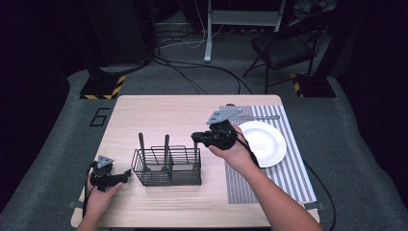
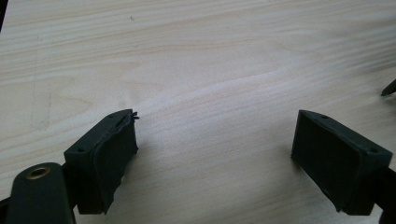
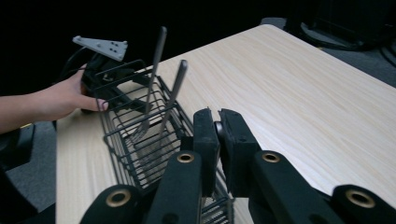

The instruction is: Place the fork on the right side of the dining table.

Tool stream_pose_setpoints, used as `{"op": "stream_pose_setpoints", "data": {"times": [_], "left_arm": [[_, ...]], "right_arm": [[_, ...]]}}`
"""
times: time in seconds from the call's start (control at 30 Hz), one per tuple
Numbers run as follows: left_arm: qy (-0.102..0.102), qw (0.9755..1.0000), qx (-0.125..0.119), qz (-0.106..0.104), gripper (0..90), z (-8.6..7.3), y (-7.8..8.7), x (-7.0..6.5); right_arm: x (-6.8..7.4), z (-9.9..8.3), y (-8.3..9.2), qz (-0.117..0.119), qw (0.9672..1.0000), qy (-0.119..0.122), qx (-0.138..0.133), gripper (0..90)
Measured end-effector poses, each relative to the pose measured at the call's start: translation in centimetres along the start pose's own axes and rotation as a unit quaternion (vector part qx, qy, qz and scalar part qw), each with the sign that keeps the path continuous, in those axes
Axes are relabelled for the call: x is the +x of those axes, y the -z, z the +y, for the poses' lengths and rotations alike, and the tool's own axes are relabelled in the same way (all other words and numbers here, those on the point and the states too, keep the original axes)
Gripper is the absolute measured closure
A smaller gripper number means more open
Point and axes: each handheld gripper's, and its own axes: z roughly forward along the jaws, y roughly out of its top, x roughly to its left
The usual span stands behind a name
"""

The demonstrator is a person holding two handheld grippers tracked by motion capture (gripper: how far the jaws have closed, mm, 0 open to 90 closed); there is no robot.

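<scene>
Reader: Caddy first. Where does it stand, and how will it handle?

Legend: The wire cutlery caddy (image 1: 167, 166) stands upright on the wooden surface (image 1: 159, 115), left of the striped placemat (image 1: 293, 178) and its white plate (image 1: 262, 142). Judged by its thin black wire, it is light and stiff, and likely to slide or tip if it is pushed. The top rim or a divider wire offers the surest hold.

Reader: And its contents?

Legend: A fork (image 3: 154, 74) and a second utensil (image 3: 175, 88) lean inside, handles up. The fork's tines point down; the other's working end is too hard to make out. Both appear metal: rigid, smooth and slippery. They are best pinched across the flat of the handle, near its top.

Reader: State of each claw?

Legend: The right claw (image 3: 219, 122) is clenched above the caddy's near end. A small grey glint sits between its pads, and I cannot tell whether it is a handle tip. The left claw (image 2: 215, 135) is released, with its jaws wide over bare wood, just beside the caddy's far end.
</scene>
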Motion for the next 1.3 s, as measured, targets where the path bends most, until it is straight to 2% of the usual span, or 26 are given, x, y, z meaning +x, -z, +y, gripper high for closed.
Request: {"op": "stream_pose_setpoints", "data": {"times": [0.1, 0.13, 0.37, 0.73, 1.07, 1.3], "left_arm": [[0.0, 1.0, 0.0, 0.0, 13.8, 0.0, 0.0, 0.0], [0.0, 1.0, 0.0, 0.0, 13.8, 0.0, 0.0, 0.0], [0.0, 1.0, 0.0, 0.0, 13.8, 0.0, 0.0, 0.0], [0.0, 1.0, 0.0, 0.0, 13.8, 0.0, 0.0, 0.0], [0.0, 1.0, 0.0, 0.0, 13.8, 0.0, 0.0, 0.0], [0.0, 1.0, 0.0, 0.0, 13.8, 0.0, 0.0, 0.0]], "right_arm": [[0.4, 0.2, 0.0, 0.008, 1.0, 0.0, 0.002, 86.3], [0.5, 0.2, 0.0, 0.012, 0.9999, 0.007, 0.004, 86.5], [0.9, 0.5, 0.0, 0.012, 0.9998, 0.012, 0.006, 86.7], [1.0, 1.0, 0.6, 0.007, 0.9999, 0.005, -0.005, 86.8], [1.6, 2.5, 1.3, 0.009, 0.9998, 0.004, -0.018, 86.8], [2.3, 4.0, 2.2, 0.007, 0.9996, 0.015, -0.022, 86.8]]}}
